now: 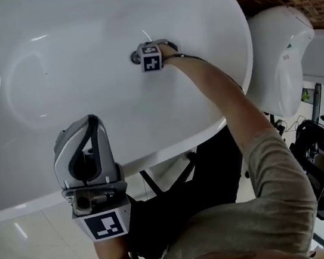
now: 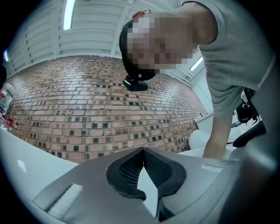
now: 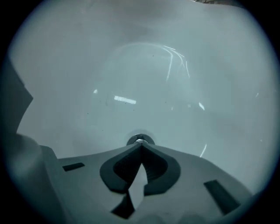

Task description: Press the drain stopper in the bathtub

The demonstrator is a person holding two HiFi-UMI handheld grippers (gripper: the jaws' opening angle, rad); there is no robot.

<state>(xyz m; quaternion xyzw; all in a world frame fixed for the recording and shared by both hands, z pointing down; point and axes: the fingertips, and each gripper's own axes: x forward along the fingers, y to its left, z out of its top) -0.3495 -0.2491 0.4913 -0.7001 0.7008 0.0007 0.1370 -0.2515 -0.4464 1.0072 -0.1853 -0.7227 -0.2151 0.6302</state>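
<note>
Down on the bathtub [image 1: 65, 44] floor, the right claw [image 3: 140, 146], clenched and empty, has its tips at the drain stopper [image 3: 136, 139]. Pushed off-centre, they could skid across the slick enamel. Near the rim, the left claw [image 2: 143, 151] hangs clenched on nothing.

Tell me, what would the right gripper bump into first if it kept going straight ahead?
The drain stopper. The right gripper, jaws together, points right at it on the bathtub floor. Its tips look almost on it, though I can't tell if they touch.
</note>
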